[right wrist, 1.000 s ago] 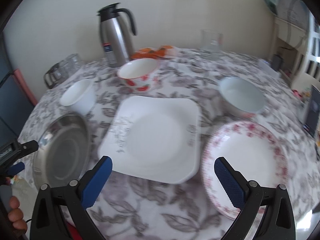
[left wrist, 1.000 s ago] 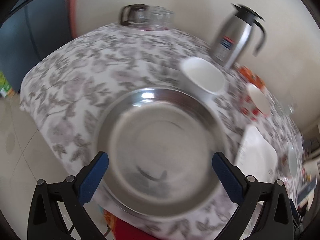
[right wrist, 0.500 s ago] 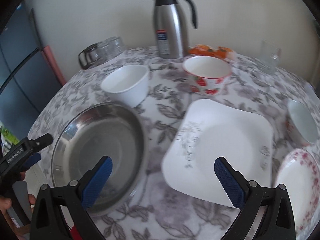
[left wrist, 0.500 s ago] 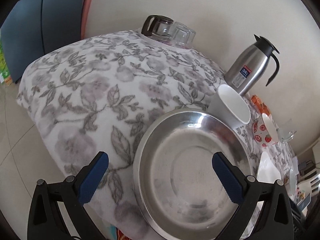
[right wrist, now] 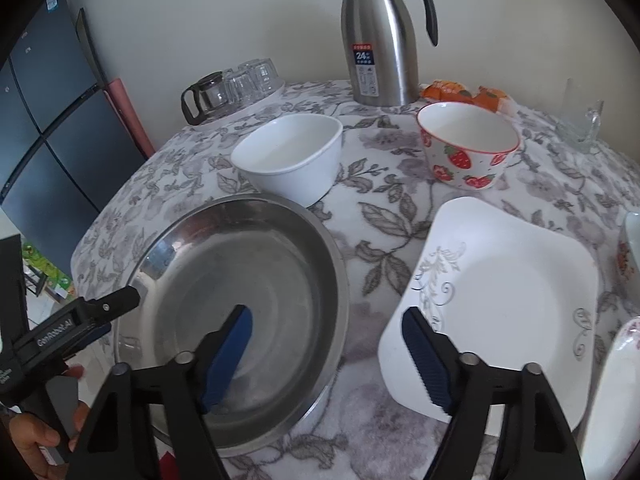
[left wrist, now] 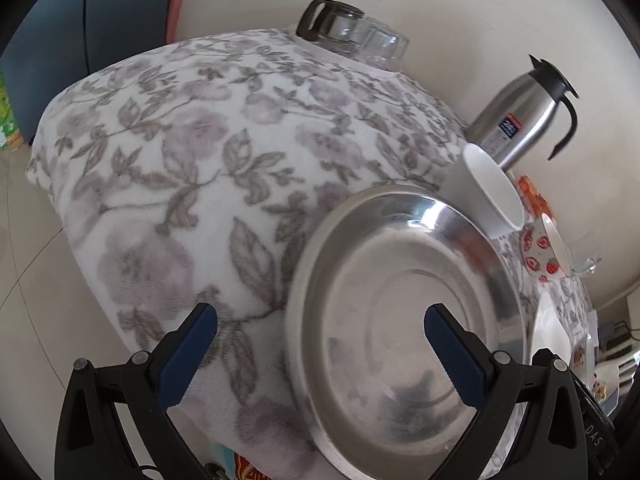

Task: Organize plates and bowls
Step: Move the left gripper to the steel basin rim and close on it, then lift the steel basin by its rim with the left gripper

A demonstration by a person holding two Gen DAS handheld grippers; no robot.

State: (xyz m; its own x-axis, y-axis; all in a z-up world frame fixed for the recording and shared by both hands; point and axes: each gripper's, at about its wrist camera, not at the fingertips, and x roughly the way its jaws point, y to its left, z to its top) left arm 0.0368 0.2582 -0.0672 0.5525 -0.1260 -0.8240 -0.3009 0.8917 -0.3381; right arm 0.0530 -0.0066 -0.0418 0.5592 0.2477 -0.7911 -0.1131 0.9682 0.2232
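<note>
Plates and bowls lie unsorted on the table (right wrist: 384, 216), which is draped in a grey floral cloth; nothing is stacked yet, so the organizing appears to be at its start, with all pieces left to gather. Nearest the table's edge sits the steel basin (right wrist: 240, 304), wide, shallow and shiny, empty, with stepped rings in its floor. Just behind it stands the white square bowl (right wrist: 292, 156), plain and glossy; farther right is the strawberry bowl (right wrist: 468, 152), white with a red rim and berry prints. The white square plate (right wrist: 508, 300) with silver scrollwork lies beside the basin, apart from it. A pink-flowered plate (right wrist: 612, 392) and another bowl show only partly at the right border.

Right tongs (right wrist: 326, 356) straddle the basin's right rim, one blue pad over the basin's inside, the other outside near the square plate; their jaws have just been closing with the rim between them, but the pads do not yet press on it. Left tongs (left wrist: 320, 352) stand wide apart at the basin's opposite side (one pad over the cloth, one over the basin floor), gripping nothing. Judged from this, the basin is the first piece to be lifted or moved.

A steel thermos (right wrist: 380, 40), upturned glasses (right wrist: 248, 80) and an orange packet (right wrist: 464, 92) stand behind.
</note>
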